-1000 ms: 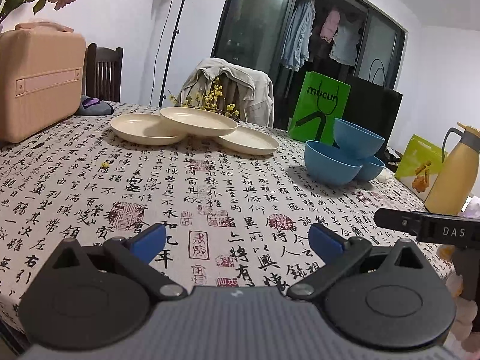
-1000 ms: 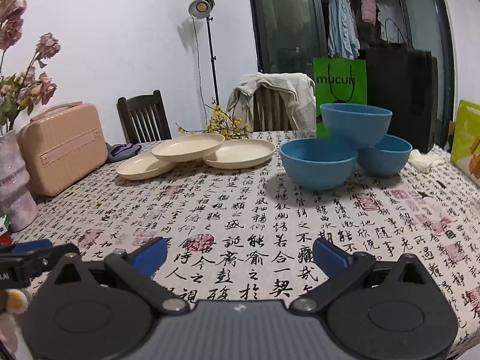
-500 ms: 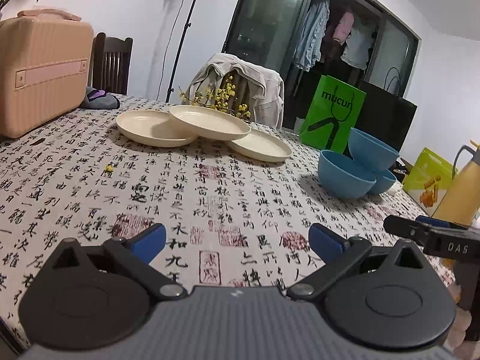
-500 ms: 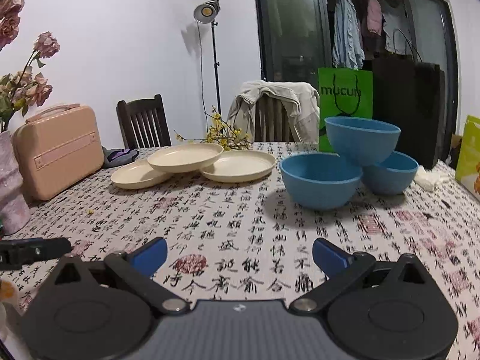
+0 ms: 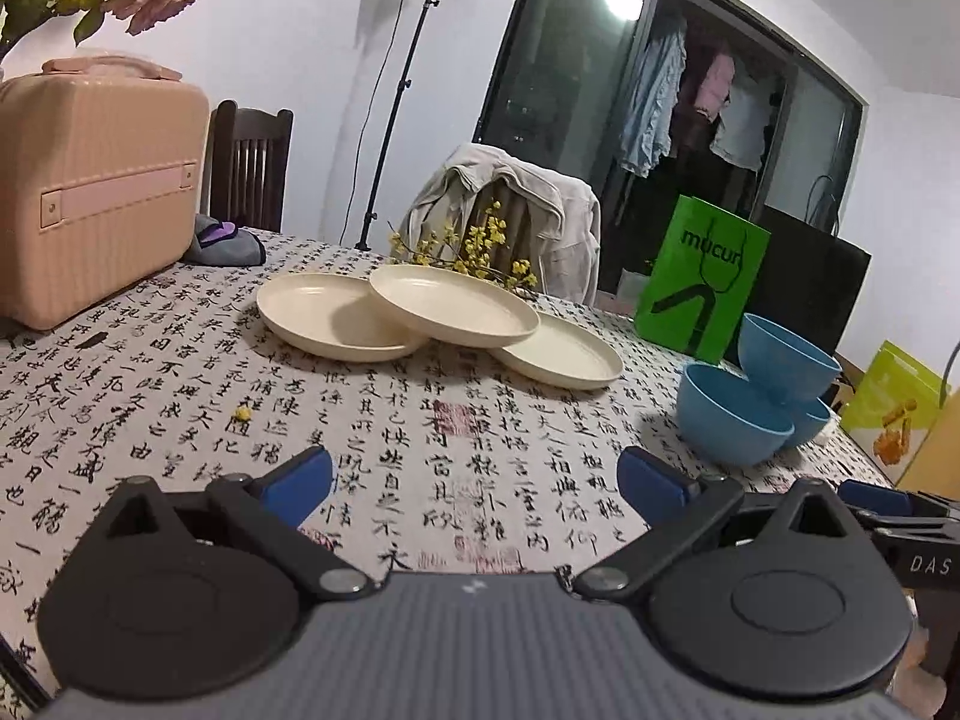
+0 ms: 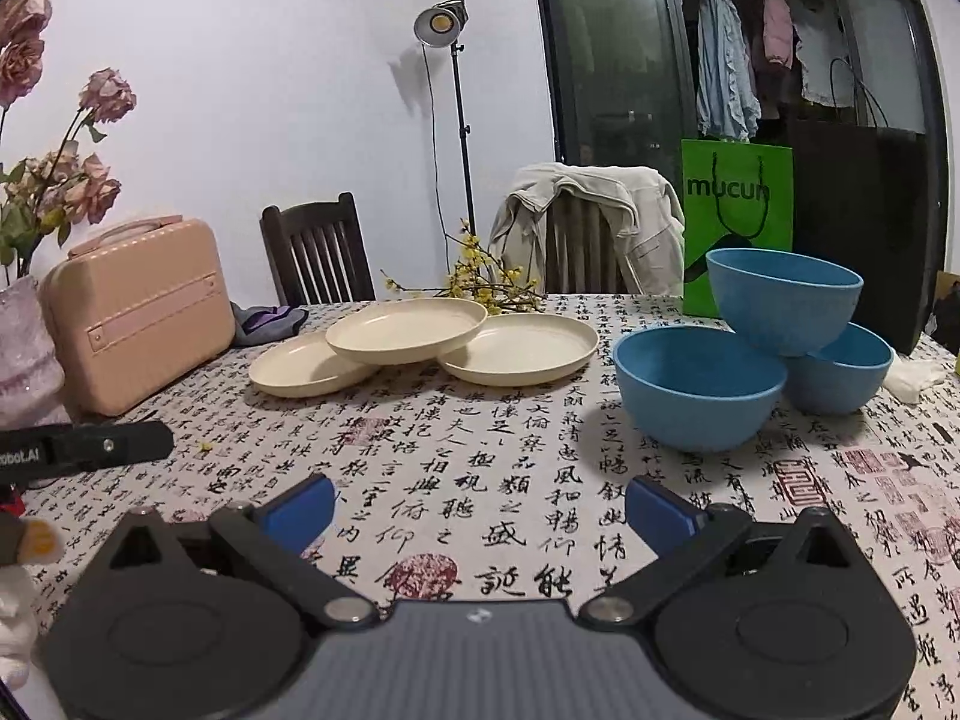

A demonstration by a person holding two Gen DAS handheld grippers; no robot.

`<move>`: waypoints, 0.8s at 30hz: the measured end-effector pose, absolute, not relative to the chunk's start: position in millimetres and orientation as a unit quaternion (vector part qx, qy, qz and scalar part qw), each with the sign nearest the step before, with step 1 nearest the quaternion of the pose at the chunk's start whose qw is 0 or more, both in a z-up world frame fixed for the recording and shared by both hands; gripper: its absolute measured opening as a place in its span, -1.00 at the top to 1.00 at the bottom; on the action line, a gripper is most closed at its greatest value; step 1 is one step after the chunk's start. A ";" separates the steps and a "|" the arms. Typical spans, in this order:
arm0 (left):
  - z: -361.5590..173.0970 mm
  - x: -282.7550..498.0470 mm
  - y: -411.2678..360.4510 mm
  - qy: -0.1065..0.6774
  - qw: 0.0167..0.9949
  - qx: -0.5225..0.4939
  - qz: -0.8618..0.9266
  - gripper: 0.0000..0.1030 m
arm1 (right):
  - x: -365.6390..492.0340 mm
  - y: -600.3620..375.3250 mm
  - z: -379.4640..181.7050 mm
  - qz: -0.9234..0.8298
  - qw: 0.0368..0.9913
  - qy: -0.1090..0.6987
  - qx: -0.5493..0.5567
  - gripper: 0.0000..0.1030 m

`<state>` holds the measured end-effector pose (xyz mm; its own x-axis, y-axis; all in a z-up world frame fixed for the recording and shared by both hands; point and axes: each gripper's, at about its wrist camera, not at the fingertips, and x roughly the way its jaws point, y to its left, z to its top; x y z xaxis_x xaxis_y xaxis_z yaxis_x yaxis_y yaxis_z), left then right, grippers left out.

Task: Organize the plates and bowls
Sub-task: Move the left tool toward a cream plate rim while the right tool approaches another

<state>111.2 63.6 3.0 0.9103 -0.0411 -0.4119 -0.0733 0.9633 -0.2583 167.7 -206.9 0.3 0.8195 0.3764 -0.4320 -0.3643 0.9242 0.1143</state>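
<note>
Where the calligraphy-print tablecloth (image 6: 480,450) runs toward the far edge, three cream plates sit in a cluster: the middle plate (image 6: 407,330) rides on top, its rim overlapping the left plate (image 6: 300,369) and the right plate (image 6: 522,348), which both lie flat on the cloth. To their right stand three blue bowls, all upright: the near bowl (image 6: 699,387) and the far bowl (image 6: 846,369) rest on the cloth, and the top bowl (image 6: 783,306) perches on the rims of both. Plates and bowls are near each other but not touching.

My left gripper (image 5: 474,477) hovers low over the near side of the table, its blue-padded fingers spread wide with nothing between them, facing the plates from well back. My right gripper (image 6: 480,507) is likewise spread apart and holding nothing, pointed at the gap between the plates and the bowls.

Behind the plates lies a sprig of yellow flowers (image 6: 480,282). A pink vanity case (image 6: 138,312) stands at the left of the table, with a grey and purple cloth (image 6: 267,321) beside it and dried roses (image 6: 66,180) in a vase further left. A green mucun bag (image 6: 738,210) stands upright behind the bowls. Beyond the table are a dark wooden chair (image 6: 315,255), a chair draped with a beige jacket (image 6: 591,216), and a studio lamp on a stand (image 6: 444,27).
</note>
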 end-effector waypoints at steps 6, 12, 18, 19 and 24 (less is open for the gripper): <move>8.0 121.6 70.8 0.210 0.968 -0.138 0.014 -1.00 | 178.5 -203.7 8.1 0.195 0.955 0.221 0.016 -1.00; 17.1 132.0 74.6 0.205 0.969 -0.138 0.017 -1.00 | 189.1 -202.4 15.4 0.193 0.958 0.211 0.014 -1.00; 28.9 140.1 76.4 0.196 0.971 -0.135 0.018 -1.00 | 199.3 -199.0 21.5 0.195 0.959 0.205 0.014 -1.00; 30.4 141.2 76.6 0.195 0.971 -0.134 0.020 -1.00 | 201.2 -198.7 22.2 0.195 0.959 0.204 0.015 -1.00; 35.6 148.7 79.8 0.196 0.970 -0.140 0.025 -1.00 | 213.5 -195.8 25.7 0.198 0.958 0.208 0.020 -1.00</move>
